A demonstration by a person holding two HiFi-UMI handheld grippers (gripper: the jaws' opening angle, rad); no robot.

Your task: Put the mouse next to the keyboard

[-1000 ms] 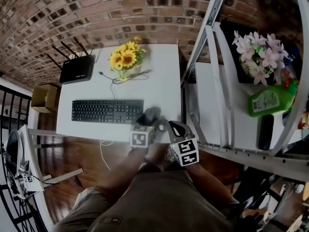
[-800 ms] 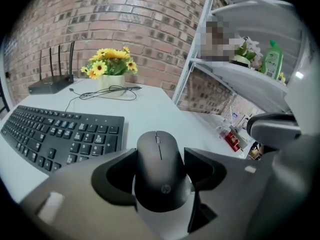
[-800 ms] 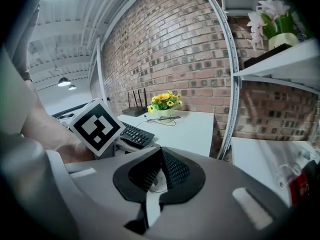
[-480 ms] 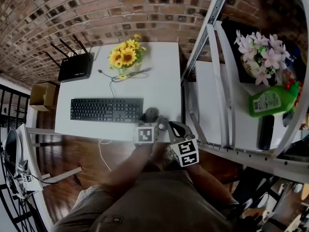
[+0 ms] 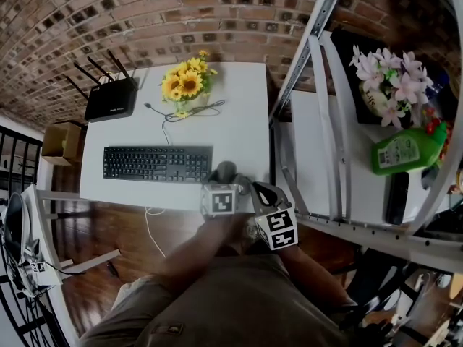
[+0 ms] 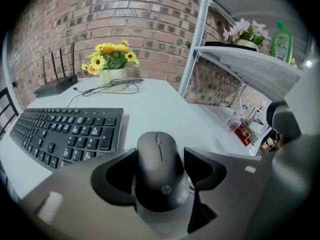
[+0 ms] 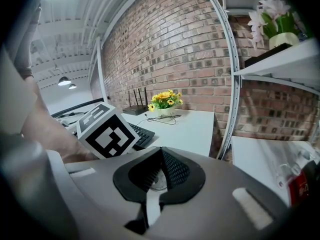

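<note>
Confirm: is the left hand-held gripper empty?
No, the left hand-held gripper has the mouse clamped between its jaws, just right of the keyboard.

An "hp" logo is being shown in grey on the black mouse (image 6: 159, 166), toward its 6 o'clock end in the left gripper view. White legends are being displayed on the keys of the keyboard (image 6: 65, 134), at the mouse's 10 o'clock, but they are too small to be read. Black-and-white square code markers are being carried on one cube (image 5: 219, 202) and on a second cube (image 5: 278, 228) at its 4 o'clock. The pale label on the green bottle (image 5: 405, 150) is being blurred past reading.
</note>
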